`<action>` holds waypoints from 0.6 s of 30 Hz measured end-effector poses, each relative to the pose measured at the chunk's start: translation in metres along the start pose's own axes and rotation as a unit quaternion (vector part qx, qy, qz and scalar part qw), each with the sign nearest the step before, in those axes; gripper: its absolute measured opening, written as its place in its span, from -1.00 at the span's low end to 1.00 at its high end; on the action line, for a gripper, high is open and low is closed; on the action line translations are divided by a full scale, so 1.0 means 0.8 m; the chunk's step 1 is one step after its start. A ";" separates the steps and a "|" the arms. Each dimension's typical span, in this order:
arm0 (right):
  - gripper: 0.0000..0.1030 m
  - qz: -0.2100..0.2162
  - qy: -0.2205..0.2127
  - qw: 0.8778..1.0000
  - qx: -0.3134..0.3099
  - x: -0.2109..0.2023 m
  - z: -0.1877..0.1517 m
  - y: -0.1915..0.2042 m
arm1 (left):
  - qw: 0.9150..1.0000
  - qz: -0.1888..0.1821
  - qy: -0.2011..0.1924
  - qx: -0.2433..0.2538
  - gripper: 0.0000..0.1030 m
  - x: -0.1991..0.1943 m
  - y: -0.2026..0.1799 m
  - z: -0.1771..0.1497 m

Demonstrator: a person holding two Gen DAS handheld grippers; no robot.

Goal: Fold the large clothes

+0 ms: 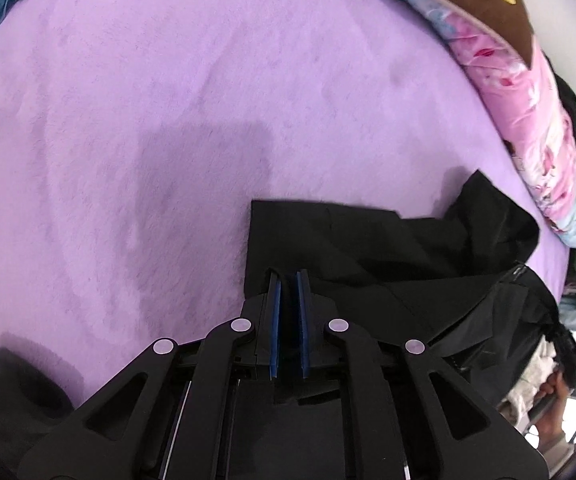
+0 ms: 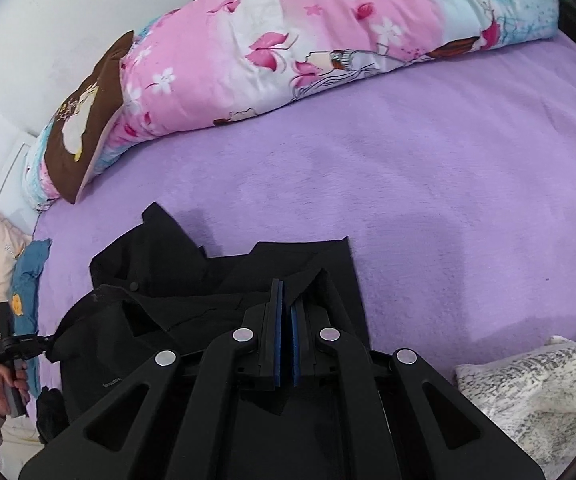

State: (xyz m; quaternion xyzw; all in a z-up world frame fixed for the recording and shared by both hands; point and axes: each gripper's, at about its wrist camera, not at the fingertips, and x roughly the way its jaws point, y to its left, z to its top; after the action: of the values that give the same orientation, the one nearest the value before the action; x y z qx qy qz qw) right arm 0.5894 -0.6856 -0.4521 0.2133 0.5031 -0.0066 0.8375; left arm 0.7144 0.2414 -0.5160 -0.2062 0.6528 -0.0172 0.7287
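Garment: a large black garment lies partly folded on the purple bed cover, with one corner sticking up toward the pillows; in the right wrist view the same black garment is bunched in layers near the bottom left of the bed.
Left gripper: the left gripper has its blue-padded fingers drawn close with black cloth between them, clamped on the garment's near edge by its left corner.
Right gripper: the right gripper has its blue pads nearly together, pinching a raised fold of the black cloth at the garment's right side.
Bed: the purple bed cover is fuzzy and spreads wide beyond the garment.
Bedding: a pink floral duvet is rolled along the far edge of the bed, well apart from the garment; a brown cushion with a cartoon print leans on its left end.
Other cloth: a grey-white knitted blanket lies at the lower right, apart from the garment.
Person: a hand grips the handle of the other tool at the far left of the right wrist view.
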 end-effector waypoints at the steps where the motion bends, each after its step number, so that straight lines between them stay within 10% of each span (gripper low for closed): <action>1: -0.88 0.002 -0.004 1.000 0.007 -0.002 0.001 -0.002 | 1.000 -0.007 -0.005 0.005 -0.81 -0.007 -0.004 0.001; 3: -0.58 0.005 -0.033 0.999 0.036 -0.016 0.004 -0.012 | 0.999 -0.039 -0.008 0.005 -0.73 -0.019 -0.008 0.003; 5: 0.40 -0.017 -0.070 0.997 0.037 -0.035 0.004 -0.014 | 0.998 -0.043 -0.037 0.010 0.83 -0.045 -0.008 0.004; 11: 0.40 0.007 -0.078 0.997 -0.006 -0.058 -0.001 0.004 | 0.993 0.027 -0.102 0.058 0.88 -0.096 0.003 -0.012; 18: 0.41 -0.004 -0.041 0.981 -0.190 -0.035 -0.005 0.130 | 0.969 0.137 -0.130 0.157 0.88 -0.072 -0.030 -0.136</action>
State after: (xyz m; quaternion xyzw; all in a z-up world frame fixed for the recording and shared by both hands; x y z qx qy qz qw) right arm 0.5956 -0.5950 -0.3939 0.0482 0.4609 0.0771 0.8828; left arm 0.6076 0.2064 -0.4610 0.0015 0.5637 0.0073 0.8259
